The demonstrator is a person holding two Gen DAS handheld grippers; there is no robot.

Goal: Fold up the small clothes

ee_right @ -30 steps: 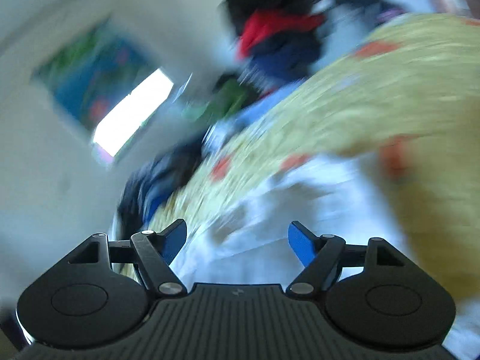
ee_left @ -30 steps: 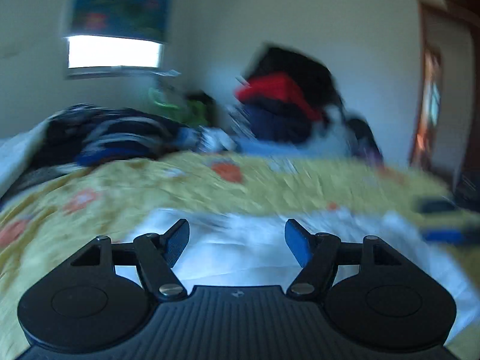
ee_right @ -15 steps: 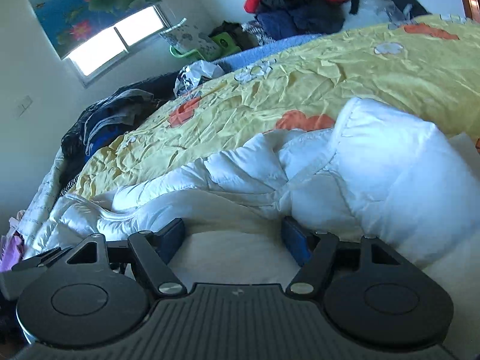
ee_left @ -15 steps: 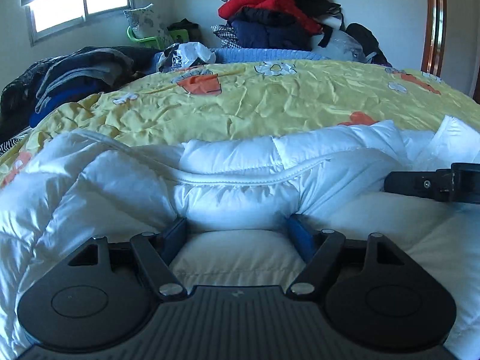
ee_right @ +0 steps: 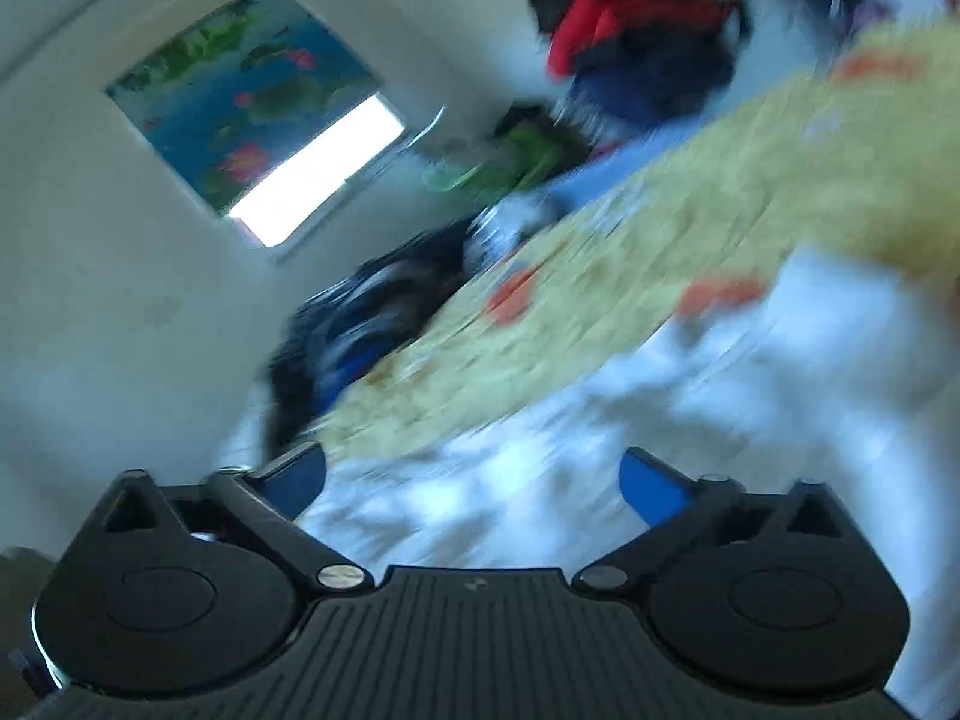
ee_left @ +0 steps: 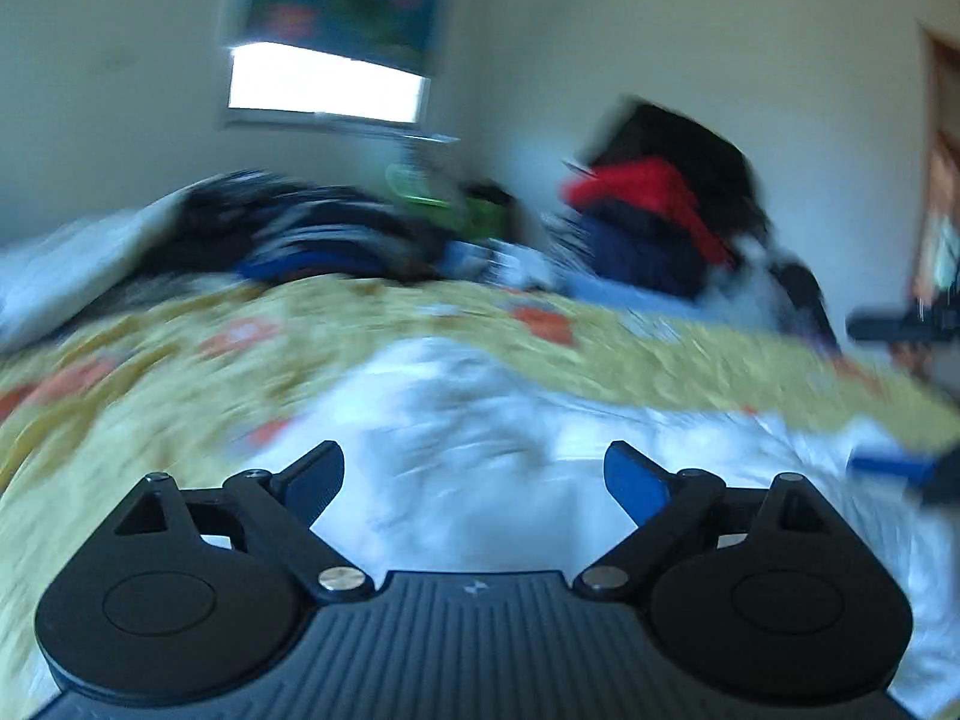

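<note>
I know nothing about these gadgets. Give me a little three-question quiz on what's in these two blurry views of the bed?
1. True or false: the left gripper has its fingers pinched on the white padded garment.
2. What colour is the bedspread?
A. yellow with orange patches
B. plain green
C. black
3. Fill in: on the far clothes pile, the brightest garment is ____.

Key: 1 false, both grippers' fingers are opening, nothing pinched; 2 A; 3 red.

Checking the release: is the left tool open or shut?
Open, still widening: left tool pads stand apart, clear of the white jacket.
</note>
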